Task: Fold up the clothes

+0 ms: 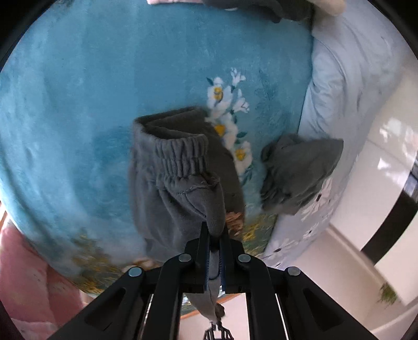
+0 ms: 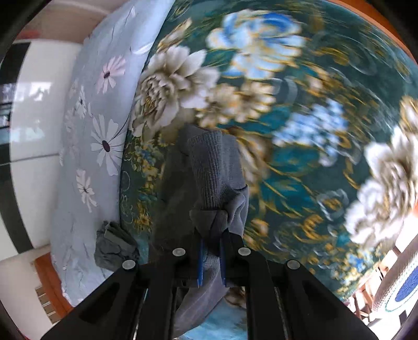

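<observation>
A grey fleece garment (image 1: 177, 177) with an elastic waistband hangs over the teal floral blanket (image 1: 91, 104). My left gripper (image 1: 214, 235) is shut on a fold of it near the waistband corner. My right gripper (image 2: 211, 240) is shut on the same garment (image 2: 216, 170) at a ribbed cuff end, held above the dark green floral part of the blanket (image 2: 300, 170). A second grey garment (image 1: 297, 170) lies crumpled at the blanket's right edge; it also shows in the right wrist view (image 2: 115, 248).
A pale blue daisy-print sheet (image 1: 339, 104) covers the bed edge beside the blanket, also in the right wrist view (image 2: 91, 130). A pink cloth (image 1: 28, 274) lies at lower left. Dark clothes (image 1: 261, 7) sit at the far edge. White floor (image 1: 365, 261) lies beyond.
</observation>
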`<control>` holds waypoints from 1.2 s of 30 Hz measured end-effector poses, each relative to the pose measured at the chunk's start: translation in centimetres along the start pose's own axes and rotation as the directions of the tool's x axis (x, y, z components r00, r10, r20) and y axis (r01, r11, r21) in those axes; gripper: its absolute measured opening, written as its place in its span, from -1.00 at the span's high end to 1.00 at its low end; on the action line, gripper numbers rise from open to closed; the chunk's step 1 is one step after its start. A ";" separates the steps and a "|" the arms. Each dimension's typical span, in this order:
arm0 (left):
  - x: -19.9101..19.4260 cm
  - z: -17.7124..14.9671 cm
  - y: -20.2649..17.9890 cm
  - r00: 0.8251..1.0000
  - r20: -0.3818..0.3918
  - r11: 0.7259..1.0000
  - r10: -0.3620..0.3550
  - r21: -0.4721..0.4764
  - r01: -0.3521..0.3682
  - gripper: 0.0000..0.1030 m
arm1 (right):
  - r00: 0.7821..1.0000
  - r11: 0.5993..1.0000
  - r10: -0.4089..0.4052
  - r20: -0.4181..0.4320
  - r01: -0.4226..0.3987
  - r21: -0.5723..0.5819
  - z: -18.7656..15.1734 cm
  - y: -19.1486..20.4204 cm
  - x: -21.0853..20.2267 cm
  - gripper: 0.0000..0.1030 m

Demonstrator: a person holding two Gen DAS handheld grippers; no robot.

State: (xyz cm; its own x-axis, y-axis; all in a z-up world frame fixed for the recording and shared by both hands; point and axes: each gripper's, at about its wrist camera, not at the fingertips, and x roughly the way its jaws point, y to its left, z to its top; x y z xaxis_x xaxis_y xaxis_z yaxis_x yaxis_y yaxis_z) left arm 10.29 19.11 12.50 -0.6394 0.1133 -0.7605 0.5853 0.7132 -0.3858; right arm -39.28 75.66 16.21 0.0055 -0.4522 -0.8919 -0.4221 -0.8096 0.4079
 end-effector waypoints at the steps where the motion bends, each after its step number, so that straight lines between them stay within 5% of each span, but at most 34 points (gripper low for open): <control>1: 0.2 0.4 -0.5 1.000 0.006 1.000 0.007 -0.017 -0.006 0.88 | 1.000 1.000 -0.019 -0.019 0.019 -0.002 0.8 1.2 1.2 0.81; 9: 3.9 4.2 -4.0 0.999 0.043 0.995 0.029 -0.093 -0.025 0.85 | 0.992 0.994 -0.104 -0.069 0.103 -0.019 4.9 7.8 9.0 0.72; 12: 5.2 5.4 -5.1 0.998 0.057 0.994 -0.016 -0.109 0.023 0.80 | 0.993 0.994 -0.099 -0.065 0.096 -0.053 5.8 9.2 10.5 0.38; 15: 6.0 5.5 -6.2 0.996 0.017 0.992 -0.089 -0.084 0.090 0.35 | 1.000 0.992 -0.011 -0.019 0.008 -0.123 5.9 9.7 9.6 0.31; 17: 5.1 4.6 -7.2 0.991 0.007 0.991 -0.134 0.027 0.134 0.08 | 0.999 0.984 0.051 0.008 -0.049 -0.174 6.0 10.0 8.9 0.19; 19: 3.4 3.4 -7.2 0.989 0.037 0.976 -0.144 0.171 0.136 -0.20 | 0.995 0.970 0.081 0.058 -0.065 -0.233 5.6 8.9 7.6 -0.34; 22: 1.9 1.8 -4.3 0.983 0.185 0.942 -0.018 0.333 -0.046 -0.45 | 0.995 0.967 0.085 0.046 -0.071 -0.246 4.8 5.2 8.1 -0.46; 24: 2.7 1.1 -1.4 0.959 0.251 0.905 0.129 0.366 -0.217 -0.48 | 0.999 0.979 0.053 -0.011 -0.054 -0.198 4.3 2.1 10.3 -0.46; 27: 5.9 1.6 4.2 0.961 0.165 0.925 0.221 0.276 -0.260 -0.48 | 0.999 0.993 0.029 -0.039 -0.033 -0.114 3.9 -1.0 13.4 -0.47; 31: 6.5 3.6 7.2 0.962 0.245 0.987 0.120 0.074 -0.142 -0.48 | 0.989 0.989 0.150 -0.007 -0.150 -0.001 4.3 -2.4 15.5 -0.47; 33: 7.0 4.5 7.6 0.961 0.260 0.995 0.096 0.004 -0.101 -0.48 | 0.979 0.979 0.201 0.021 -0.201 0.032 4.7 -2.2 16.0 -0.47; 36: 7.9 5.2 6.6 0.946 0.285 0.986 0.156 0.017 -0.167 -0.48 | 0.984 0.983 0.178 0.028 -0.179 0.032 5.5 -1.8 17.0 -0.47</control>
State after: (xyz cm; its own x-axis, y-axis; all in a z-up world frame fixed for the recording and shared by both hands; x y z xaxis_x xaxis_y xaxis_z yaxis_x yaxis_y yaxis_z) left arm 11.65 21.12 1.22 -0.3714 0.0213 -0.9282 0.6923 0.6726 -0.2615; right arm -43.39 71.43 -0.74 -0.0948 -0.5783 -0.8103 -0.4448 -0.7036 0.5542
